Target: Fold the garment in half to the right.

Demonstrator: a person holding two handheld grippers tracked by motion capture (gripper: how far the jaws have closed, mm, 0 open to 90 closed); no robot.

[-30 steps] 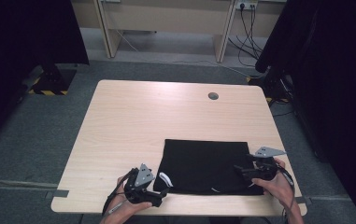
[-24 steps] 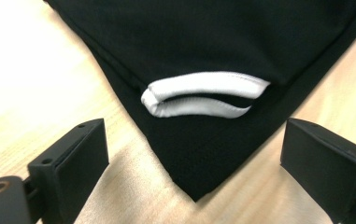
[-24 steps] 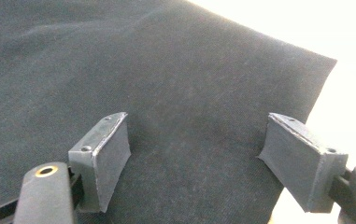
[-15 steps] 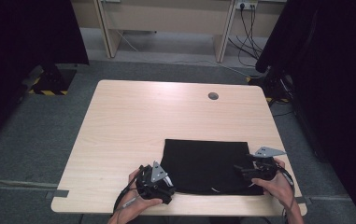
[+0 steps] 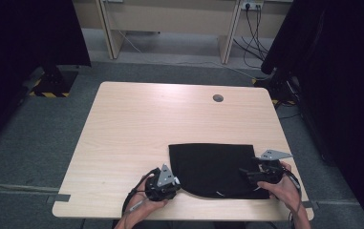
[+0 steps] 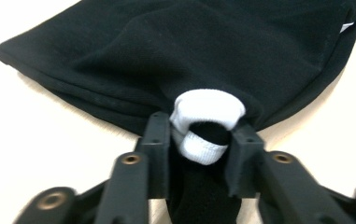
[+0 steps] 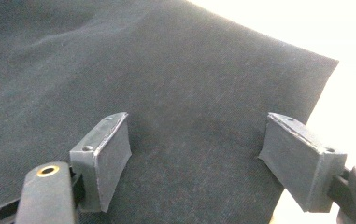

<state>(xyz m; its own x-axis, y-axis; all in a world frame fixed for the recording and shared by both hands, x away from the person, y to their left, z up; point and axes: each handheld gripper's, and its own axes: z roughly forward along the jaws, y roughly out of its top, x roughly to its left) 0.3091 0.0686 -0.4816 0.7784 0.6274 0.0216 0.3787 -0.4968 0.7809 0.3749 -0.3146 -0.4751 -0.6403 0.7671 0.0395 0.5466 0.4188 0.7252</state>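
left gripper (image 6: 202,140) has just been closing, jaws now pinched on white ribbed cuff (image 6: 207,122) at near-left corner of black folded cloth garment (image 5: 215,167) on pale wooden table (image 5: 136,129). right gripper (image 7: 199,154) gapes wide over right edge, gripping nothing.

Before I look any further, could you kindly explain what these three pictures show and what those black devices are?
A person at a wooden table holds a two-jaw tool in each hand. The high view looks down from above; the other two pictures come from cameras riding on the tools. A black garment lies flat on the table. The left hand-held gripper has just been closing and now pinches the garment's white cuff between its jaws. The right hand-held gripper sits over the cloth at the other side, jaws open, gripping nothing.
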